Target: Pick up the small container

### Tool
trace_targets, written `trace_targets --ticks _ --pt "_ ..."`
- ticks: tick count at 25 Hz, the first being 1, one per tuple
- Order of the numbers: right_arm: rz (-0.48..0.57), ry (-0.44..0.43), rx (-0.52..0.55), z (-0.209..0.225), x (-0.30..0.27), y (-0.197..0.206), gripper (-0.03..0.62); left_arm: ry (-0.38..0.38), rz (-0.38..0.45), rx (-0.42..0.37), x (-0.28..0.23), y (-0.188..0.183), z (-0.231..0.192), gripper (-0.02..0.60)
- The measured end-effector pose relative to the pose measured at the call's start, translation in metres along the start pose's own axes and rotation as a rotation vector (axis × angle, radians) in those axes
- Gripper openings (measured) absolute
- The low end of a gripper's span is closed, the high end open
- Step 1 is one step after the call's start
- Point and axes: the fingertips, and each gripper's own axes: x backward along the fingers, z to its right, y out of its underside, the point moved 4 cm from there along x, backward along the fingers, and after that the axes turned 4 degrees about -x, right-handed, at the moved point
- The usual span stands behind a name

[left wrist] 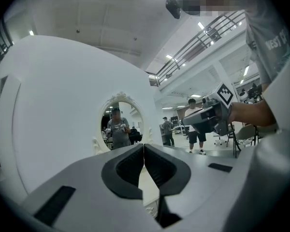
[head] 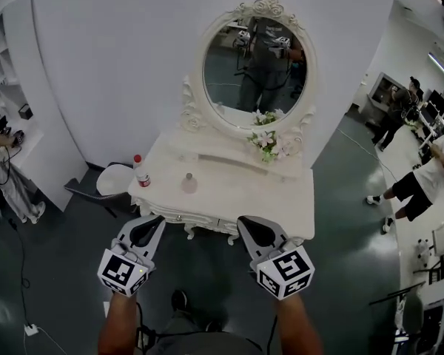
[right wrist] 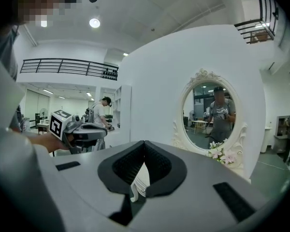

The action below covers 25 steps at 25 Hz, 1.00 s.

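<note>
The small container [head: 189, 184], a pale rounded jar with a narrow top, stands on the white vanity table [head: 237, 198], left of its middle. Both grippers hang in front of the table's near edge, short of the container. My left gripper [head: 156, 220] is shut with nothing between its jaws, and its tips meet in the left gripper view [left wrist: 144, 146]. My right gripper [head: 245, 221] is likewise shut and empty [right wrist: 144, 144]. Neither gripper view shows the container.
A bottle with a red cap [head: 142, 174] stands at the table's left end. An oval mirror [head: 256, 72] and a bunch of flowers [head: 266, 143] stand at the back. A chair [head: 107, 182] sits left of the table. People stand at the far right [head: 411, 187].
</note>
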Motion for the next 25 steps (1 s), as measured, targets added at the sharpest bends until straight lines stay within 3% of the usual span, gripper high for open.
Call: trace_targets --ticks 8,25 --pt "-0.003 0.125 -0.027 0.021 -0.028 -0.008 0.025 0.142 0.018 0.001 -0.055 0.009 -0.035 0.018" --pt "-0.003 0.321 -0.059 0.036 -0.072 -0.013 0.025 0.319 0.060 -0.002 -0.116 0.032 -0.096 0.018"
